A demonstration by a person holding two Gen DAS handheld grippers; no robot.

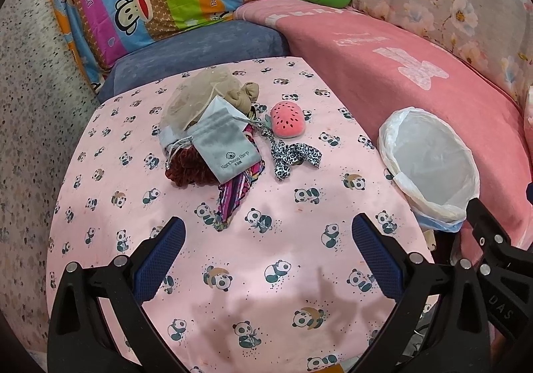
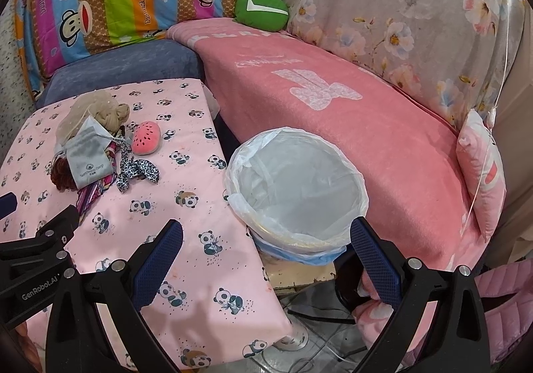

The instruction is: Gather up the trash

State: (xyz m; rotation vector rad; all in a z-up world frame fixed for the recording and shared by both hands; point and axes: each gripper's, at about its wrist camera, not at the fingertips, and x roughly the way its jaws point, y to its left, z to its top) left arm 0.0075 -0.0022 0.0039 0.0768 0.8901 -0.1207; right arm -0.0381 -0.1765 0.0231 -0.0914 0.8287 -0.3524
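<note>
Presently, item one: left gripper (image 1: pixel 268 253), blue-padded fingers spread wide and empty, low centre of the left wrist view, hovering above the pink panda-print tablecloth (image 1: pixel 299 273). Item two: right gripper (image 2: pixel 266 254), likewise spread and empty, low centre of the right wrist view, poised over the near rim of the round bin lined with a white plastic bag (image 2: pixel 296 186), which stands just beside the table's right edge and appears empty. Item three: the trash, a loose heap at centre-left of the left wrist view, comprising a grey drawstring pouch with printed logo (image 1: pixel 225 148), a beige mesh bag with knotted tan cloth (image 1: pixel 206 96), a dark red frilly fabric (image 1: pixel 188 169), a striped purple cloth strip (image 1: pixel 236 193), a leopard-print ribbon (image 1: pixel 293 156) and a pink watermelon-slice plush (image 1: pixel 287 119). The striped strip's long axis runs from the heap down toward the left gripper, its free end pointing at the lower frame; the pouch lies diagonally, mouth toward the upper left. Recommended handling: nothing is collected yet; take one outlying piece at a time, closing across the narrow width, not along the length, lest neighbours drag along.
</note>
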